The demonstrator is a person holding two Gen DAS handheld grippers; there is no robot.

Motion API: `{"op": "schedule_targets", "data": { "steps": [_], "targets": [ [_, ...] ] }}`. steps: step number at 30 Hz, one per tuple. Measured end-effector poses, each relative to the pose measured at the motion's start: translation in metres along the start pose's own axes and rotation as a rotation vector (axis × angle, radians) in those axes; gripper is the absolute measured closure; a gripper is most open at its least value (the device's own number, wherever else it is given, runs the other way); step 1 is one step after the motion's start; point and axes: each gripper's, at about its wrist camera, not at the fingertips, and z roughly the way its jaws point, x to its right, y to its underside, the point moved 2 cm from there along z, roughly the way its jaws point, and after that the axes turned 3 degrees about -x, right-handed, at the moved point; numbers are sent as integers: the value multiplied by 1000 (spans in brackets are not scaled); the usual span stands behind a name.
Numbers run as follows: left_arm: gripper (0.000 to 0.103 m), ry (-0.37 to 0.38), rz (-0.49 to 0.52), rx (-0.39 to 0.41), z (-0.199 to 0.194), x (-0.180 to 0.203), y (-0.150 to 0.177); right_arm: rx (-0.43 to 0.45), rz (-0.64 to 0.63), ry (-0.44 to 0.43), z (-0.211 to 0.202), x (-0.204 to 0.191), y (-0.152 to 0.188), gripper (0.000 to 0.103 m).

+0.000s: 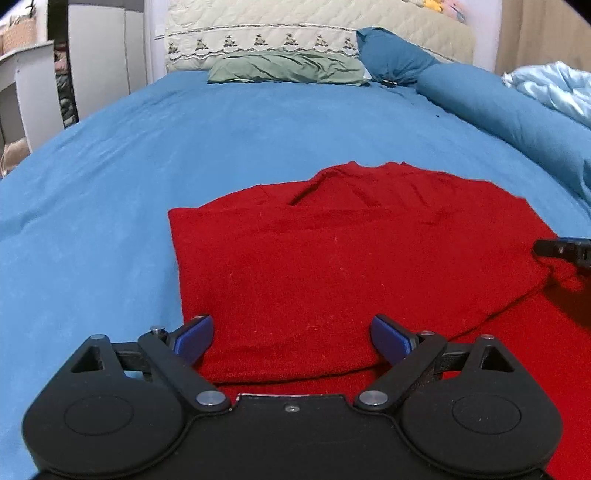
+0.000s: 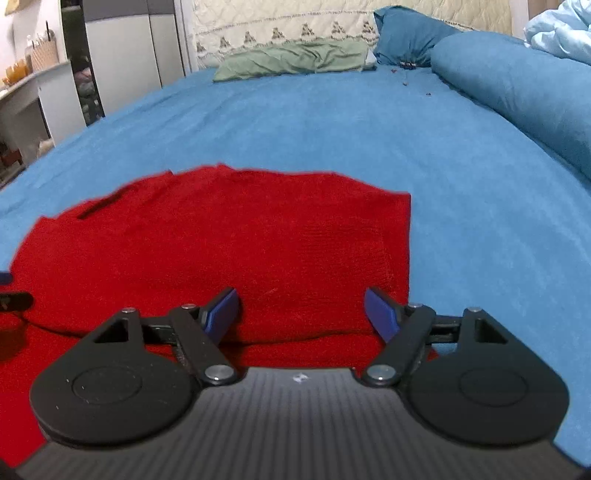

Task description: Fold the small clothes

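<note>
On the blue bedsheet point(image 1: 110, 166) I had both grippers, left gripper point(image 1: 291, 334) and right gripper point(image 2: 301, 308), spread wide over the folded red sweater point(image 1: 332, 266), pinching nothing. Risk, I judged: grabbing only the top layer would undo the fold.

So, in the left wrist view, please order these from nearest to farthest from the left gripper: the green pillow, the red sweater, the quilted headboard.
From the left gripper, whose jaws stand open:
1. Red sweater, directly under and ahead of the fingers, on the blue bed sheet.
2. Green pillow, at the far end of the bed, centre.
3. Quilted headboard, upright just behind the pillow.
</note>
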Motion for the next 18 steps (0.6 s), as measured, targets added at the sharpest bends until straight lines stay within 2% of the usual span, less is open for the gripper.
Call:
{"op": "schedule_targets", "data": {
  "steps": [2, 4, 7, 8, 9, 11, 15, 18],
  "targets": [
    [8, 9, -29, 5, 0, -2, 1, 43, -1, -27, -3, -3, -12, 11],
    [8, 9, -40, 6, -1, -3, 2, 51, -24, -10, 5, -6, -24, 11],
    [8, -2, -20, 2, -2, -1, 5, -36, -38, 21, 37, -8, -34, 11],
    [8, -4, -14, 0, -3, -1, 6, -58, -30, 35, 46, -7, -33, 8],
    [8, -5, -15, -2, -4, 0, 7, -50, -20, 37, 49, -5, -31, 4],
    [8, -13, -21, -15, -7, -1, 4, -40, 0, 45, 51, -5, -31, 4],
    [8, -56, -17, -21, -26, 6, -5, -47, 24, 31, 33, -11, -35, 4],
    [8, -58, -35, 5, -57, 9, -10, -17, 32, -10, -2, -11, -41, 4]
  ]
}}
